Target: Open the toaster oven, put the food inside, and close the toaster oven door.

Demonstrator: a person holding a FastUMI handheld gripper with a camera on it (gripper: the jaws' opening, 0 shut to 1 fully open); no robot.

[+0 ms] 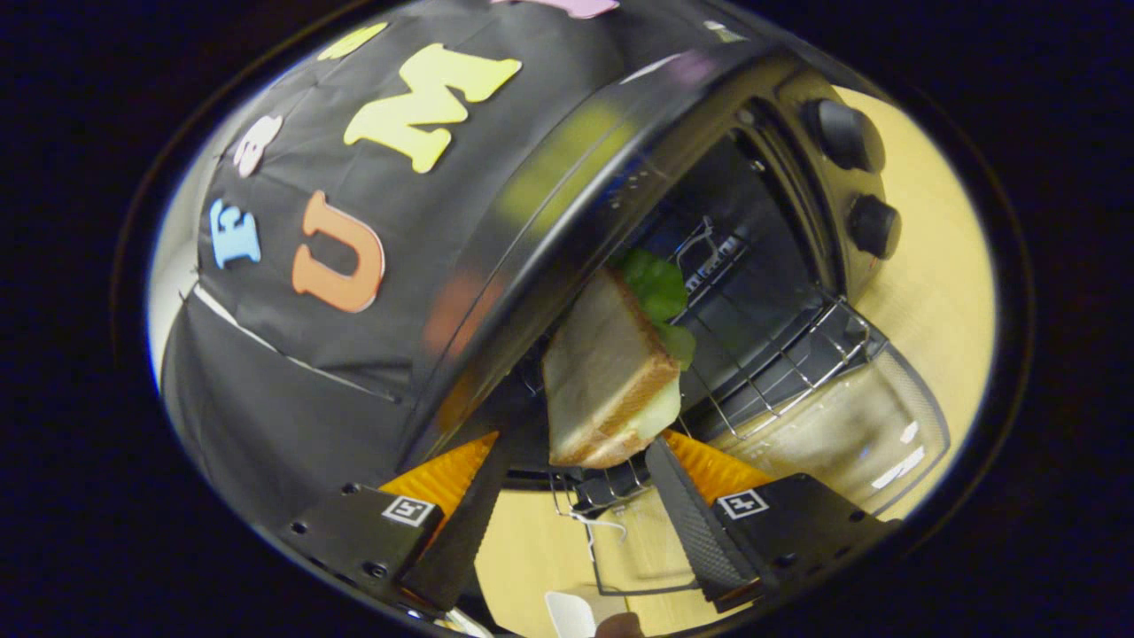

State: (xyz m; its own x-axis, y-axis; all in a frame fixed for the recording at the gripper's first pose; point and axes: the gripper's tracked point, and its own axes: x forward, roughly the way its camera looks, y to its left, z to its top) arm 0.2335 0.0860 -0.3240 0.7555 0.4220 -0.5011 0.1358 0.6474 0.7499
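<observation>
Toasted sandwich (611,372) just ahead of the parted tool (580,470) fingers

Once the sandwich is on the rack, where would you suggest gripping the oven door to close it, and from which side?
Probably the door's far free edge, from beneath: it hangs fully open past the rack, hinged at the oven mouth. The gripper is open around the sandwich.

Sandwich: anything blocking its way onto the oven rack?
Nothing visible. The toaster oven door is down, and the sandwich sits just ahead of the gripper, whose fingers are spread apart and not pressing it. It is already at the oven mouth, over the wire rack.
</observation>
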